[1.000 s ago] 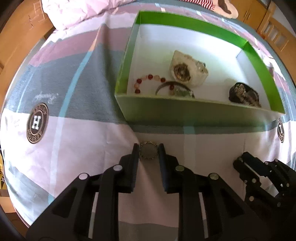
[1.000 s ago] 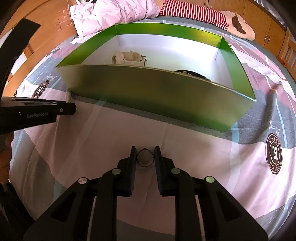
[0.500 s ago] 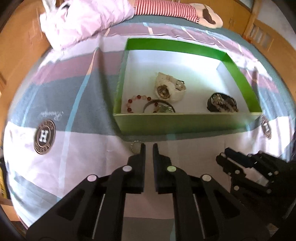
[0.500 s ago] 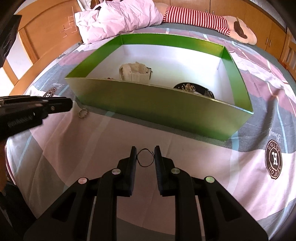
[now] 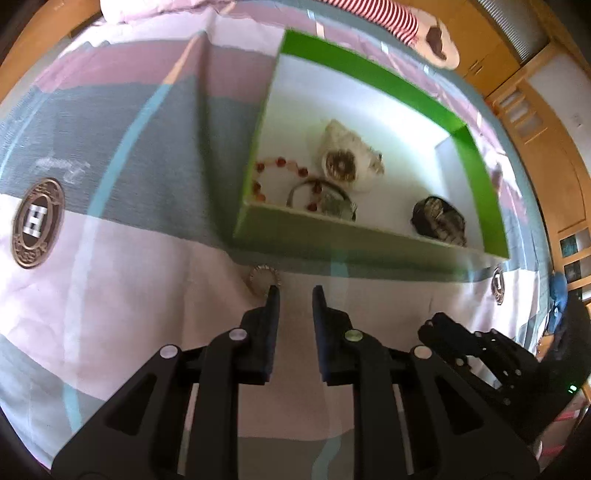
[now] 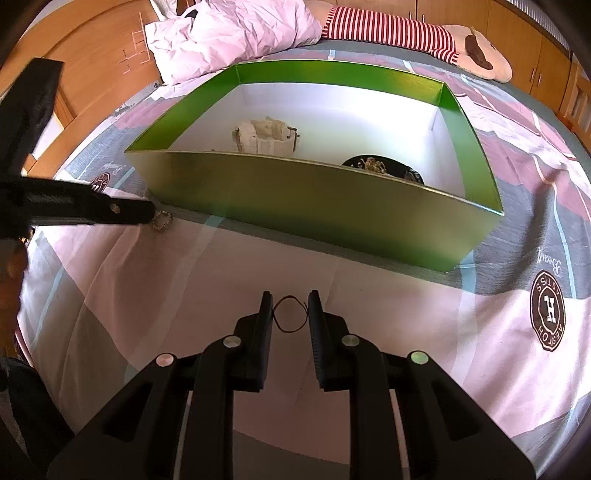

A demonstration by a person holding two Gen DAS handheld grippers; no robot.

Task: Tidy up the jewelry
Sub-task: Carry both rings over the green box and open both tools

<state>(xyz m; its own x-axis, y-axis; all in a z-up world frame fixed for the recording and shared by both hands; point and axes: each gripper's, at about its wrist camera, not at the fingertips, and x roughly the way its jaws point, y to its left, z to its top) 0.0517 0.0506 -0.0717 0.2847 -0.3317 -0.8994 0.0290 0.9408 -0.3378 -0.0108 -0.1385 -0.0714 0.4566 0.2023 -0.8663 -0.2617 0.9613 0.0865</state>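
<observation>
A bed (image 6: 517, 258) covered by a pink, grey and white sheet printed with round H emblems fills both views. On it sits a green box (image 5: 369, 243) with a white interior, its near wall facing both claws. A crumpled pink quilt (image 6: 229, 33) and a red-and-white striped pillow (image 6: 388, 33) lie beyond the box.

Inside the box, the left wrist view shows a cream-coloured watch (image 5: 347, 162) near the middle, a red bead bracelet (image 5: 280, 164) by the left wall, a thin bangle (image 5: 321, 195) overlapping it near the front wall, and a dark watch (image 5: 439, 219) toward the right.

The left claw (image 5: 294, 291) hangs low over the sheet with its jaws parted and nothing between them; a small silver ring bracelet (image 5: 263, 278) lies on the sheet just beside its left fingertip, close to the box's front wall. The right claw (image 6: 290, 297) is likewise released, its fingers set on either side of a thin dark cord loop (image 6: 290, 314) that lies on the sheet between them, near the box's front wall.
</observation>
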